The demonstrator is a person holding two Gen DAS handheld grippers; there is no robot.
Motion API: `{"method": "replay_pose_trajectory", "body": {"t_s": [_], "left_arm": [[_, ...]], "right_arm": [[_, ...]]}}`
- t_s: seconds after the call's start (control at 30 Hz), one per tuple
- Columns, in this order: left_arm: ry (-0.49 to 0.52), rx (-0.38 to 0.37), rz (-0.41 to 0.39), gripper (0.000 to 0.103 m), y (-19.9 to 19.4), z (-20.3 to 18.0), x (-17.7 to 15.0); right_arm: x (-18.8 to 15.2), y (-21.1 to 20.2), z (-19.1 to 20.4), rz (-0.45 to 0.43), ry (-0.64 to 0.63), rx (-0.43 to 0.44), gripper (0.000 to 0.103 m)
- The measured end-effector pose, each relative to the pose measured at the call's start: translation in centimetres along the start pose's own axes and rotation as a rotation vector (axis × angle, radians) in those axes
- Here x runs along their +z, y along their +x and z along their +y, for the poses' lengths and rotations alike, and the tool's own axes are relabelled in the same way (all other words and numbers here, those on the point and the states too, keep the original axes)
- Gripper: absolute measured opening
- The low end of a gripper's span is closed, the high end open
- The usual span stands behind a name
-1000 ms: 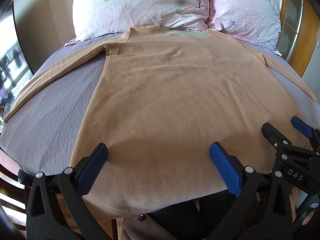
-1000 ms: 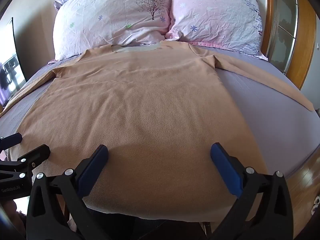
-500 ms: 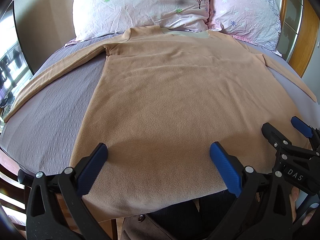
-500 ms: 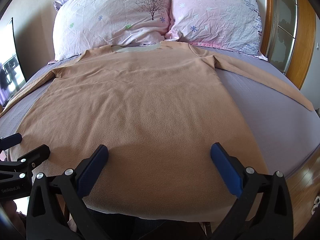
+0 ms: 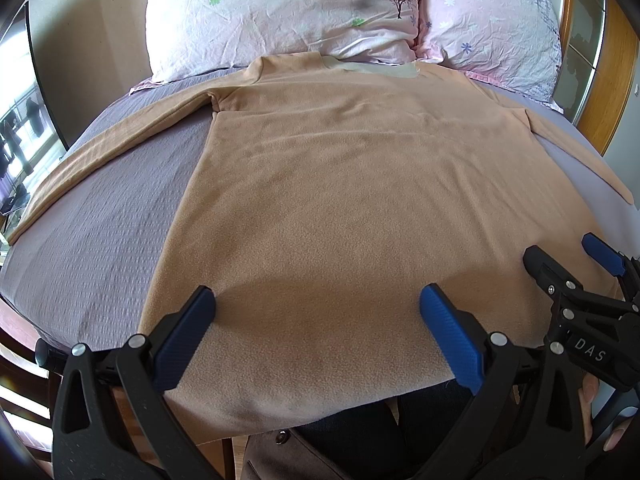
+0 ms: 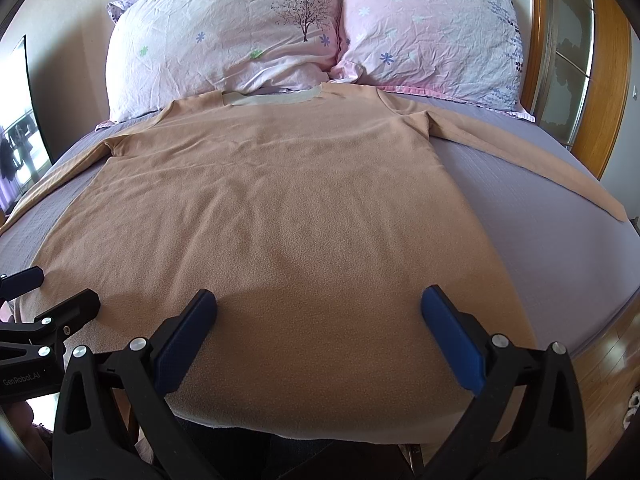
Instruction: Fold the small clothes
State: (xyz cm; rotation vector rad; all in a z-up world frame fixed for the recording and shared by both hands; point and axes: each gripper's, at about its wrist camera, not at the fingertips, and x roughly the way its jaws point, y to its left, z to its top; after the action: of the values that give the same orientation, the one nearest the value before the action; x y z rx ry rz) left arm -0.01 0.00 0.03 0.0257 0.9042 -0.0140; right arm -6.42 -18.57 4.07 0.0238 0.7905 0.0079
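A tan long-sleeved shirt (image 5: 360, 184) lies flat and face down on the bed, collar toward the pillows, sleeves spread out to both sides; it also shows in the right wrist view (image 6: 280, 208). Its hem hangs over the near edge of the bed. My left gripper (image 5: 316, 320) is open and empty, hovering over the hem left of centre. My right gripper (image 6: 320, 320) is open and empty over the hem right of centre. Each gripper shows at the edge of the other's view: the right one (image 5: 568, 264), the left one (image 6: 48, 292).
The bed has a purple-grey sheet (image 5: 100, 232). Two pink floral pillows (image 6: 240, 40) lean at the head. A wooden headboard frame (image 6: 604, 80) stands at the right. A window (image 5: 16, 140) is at the left. Wooden floor (image 6: 608, 368) lies beside the bed.
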Motion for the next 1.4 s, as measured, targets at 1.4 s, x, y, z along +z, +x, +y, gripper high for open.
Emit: {"method": "replay_pose_trajectory", "body": {"t_s": [1.4], "left_arm": [[0.000, 0.000, -0.007, 0.101, -0.03, 0.00, 0.00]], "right_arm": [[-0.22, -0.05, -0.14, -0.024, -0.006, 0.007, 0.102]]}}
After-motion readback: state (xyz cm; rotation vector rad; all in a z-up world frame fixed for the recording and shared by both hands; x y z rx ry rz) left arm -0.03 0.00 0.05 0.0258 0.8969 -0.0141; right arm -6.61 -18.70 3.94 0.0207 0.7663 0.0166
